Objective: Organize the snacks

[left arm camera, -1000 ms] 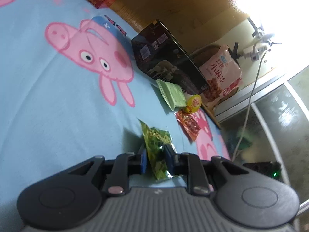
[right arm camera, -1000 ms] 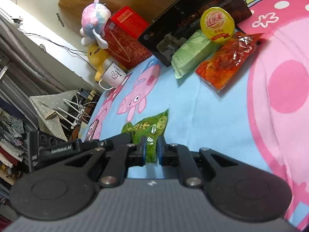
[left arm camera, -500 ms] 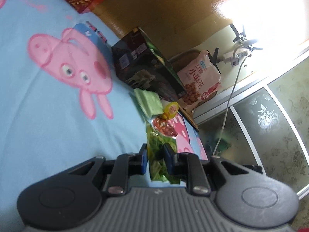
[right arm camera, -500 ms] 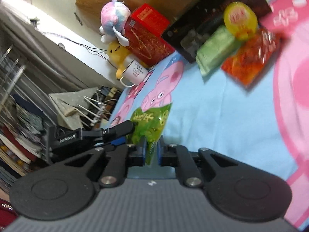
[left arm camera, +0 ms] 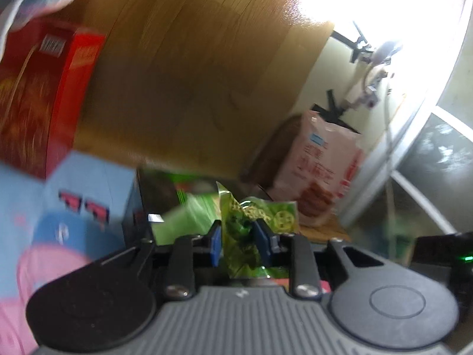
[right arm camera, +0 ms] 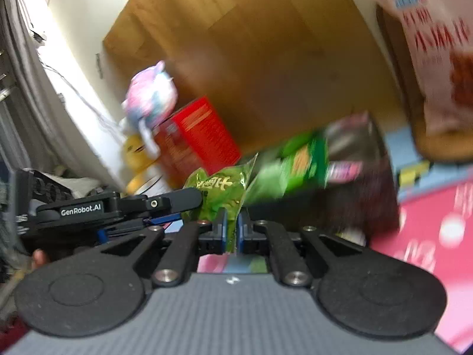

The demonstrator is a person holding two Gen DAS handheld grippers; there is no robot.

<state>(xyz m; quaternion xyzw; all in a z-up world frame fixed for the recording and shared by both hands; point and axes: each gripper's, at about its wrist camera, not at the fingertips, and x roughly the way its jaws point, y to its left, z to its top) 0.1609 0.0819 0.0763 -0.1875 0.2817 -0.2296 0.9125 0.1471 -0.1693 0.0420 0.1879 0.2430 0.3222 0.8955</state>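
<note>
- Green snack packet (left arm camera: 241, 233) hangs between both tongs.
- Left tongs (left arm camera: 239, 241) are opening, pads against the packet.
- Right tongs (right arm camera: 232, 230) clench its edge.

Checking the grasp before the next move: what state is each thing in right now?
Green snack packet: lifted, pinched at both ends.
Left tongs: jaws opening slightly, packet still between the pads.
Right tongs: shut on the packet's edge.
Red box: standing upright.
Pink snack bag: upright, closed or open cannot be told.
Dark box: blurred, propped behind.
</note>
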